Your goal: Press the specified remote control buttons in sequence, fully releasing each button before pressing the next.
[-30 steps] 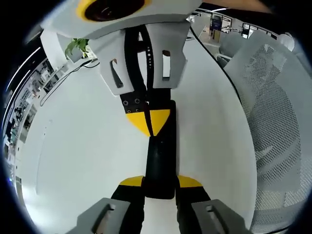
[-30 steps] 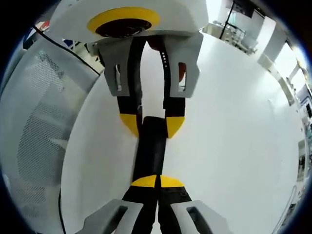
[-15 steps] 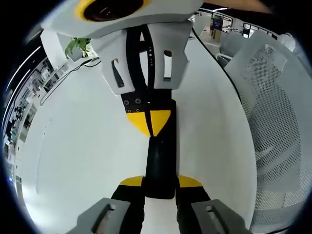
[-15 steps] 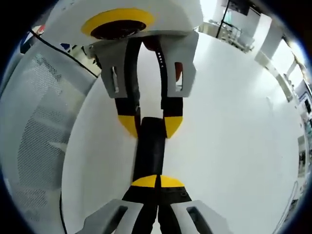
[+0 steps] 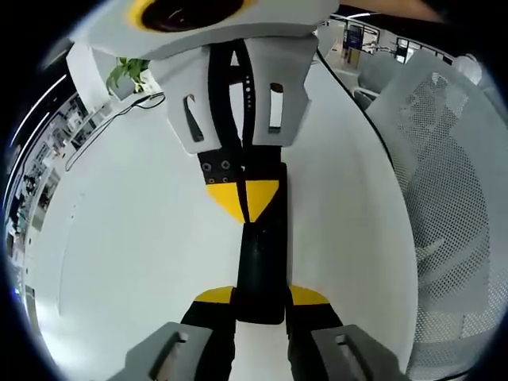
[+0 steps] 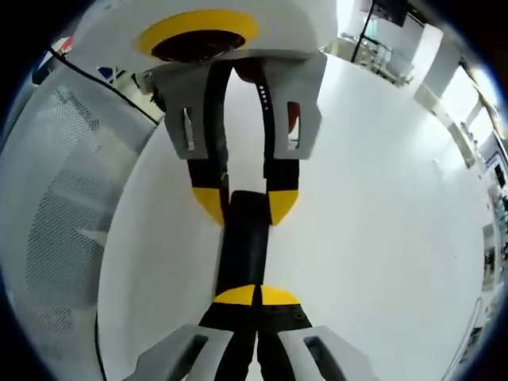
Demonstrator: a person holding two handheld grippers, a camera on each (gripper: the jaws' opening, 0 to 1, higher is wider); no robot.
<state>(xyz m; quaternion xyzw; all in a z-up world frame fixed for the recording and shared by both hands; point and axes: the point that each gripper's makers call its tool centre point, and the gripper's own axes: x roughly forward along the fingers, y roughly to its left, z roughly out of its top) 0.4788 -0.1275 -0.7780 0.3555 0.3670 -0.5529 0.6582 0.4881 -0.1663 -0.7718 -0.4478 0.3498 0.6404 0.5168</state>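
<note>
In the left gripper view, my left gripper [image 5: 260, 298] rises from the bottom centre with its yellow-tipped jaws pinching the near end of the remote control [image 5: 262, 254], a slim black bar running up the middle of the frame on the white table [image 5: 127, 238]. At the remote's far end, just above centre, my right gripper [image 5: 244, 194] comes down from the top with its yellow tips pressed together and resting on the top face. I judge the remote to be light, rigid plastic and fairly slick, so it could skate on this smooth table; holding it by the long side edges at one end, as I do here, seems the soundest grip and leaves the buttons free. A mesh chair [image 5: 452, 206] fills the right side and a plant [image 5: 127, 75] sits at upper left. In the right gripper view, my right gripper [image 6: 255, 295] rises at bottom centre, jaws closed tip to tip over the remote's near end, whether touching a button I cannot tell. The left gripper [image 6: 244, 202] stands above centre, clamped around the far end of the remote.
</note>
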